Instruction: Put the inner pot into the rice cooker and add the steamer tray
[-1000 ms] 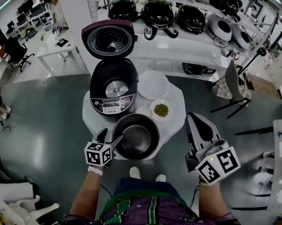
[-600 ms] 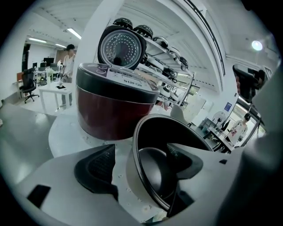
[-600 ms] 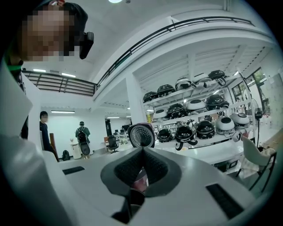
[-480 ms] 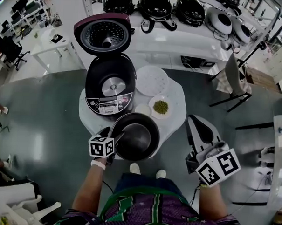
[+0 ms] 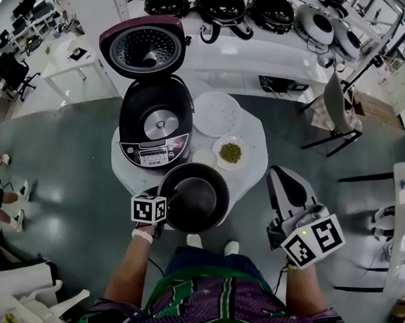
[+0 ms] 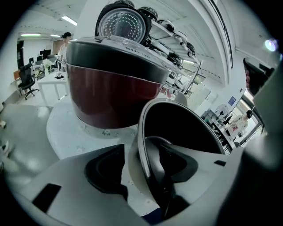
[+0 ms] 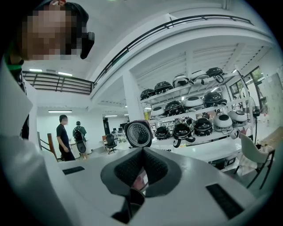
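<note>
The dark inner pot (image 5: 194, 197) stands at the front of the round white table (image 5: 254, 176). My left gripper (image 5: 165, 199) straddles its left rim. In the left gripper view the pot wall (image 6: 146, 145) runs between the jaws, which are closing with a gap still at the outer pad (image 6: 106, 170). Behind the pot the rice cooker (image 5: 155, 122) is open with its lid (image 5: 142, 48) raised, and its red body (image 6: 115, 97) is close ahead. The white steamer tray (image 5: 218, 114) lies beside the cooker. My right gripper (image 5: 280, 171) hangs shut and empty off the table's right.
A bowl of green beans (image 5: 230, 153) and a small white dish (image 5: 205, 157) sit between the pot and the tray. Shelves with several rice cookers (image 5: 222, 8) line the back. A chair (image 5: 335, 123) stands to the right. People stand far off (image 7: 64, 137).
My left gripper has come down and forward onto the pot's left rim, its marker cube now covering the fingers. The right gripper has hardly moved.
</note>
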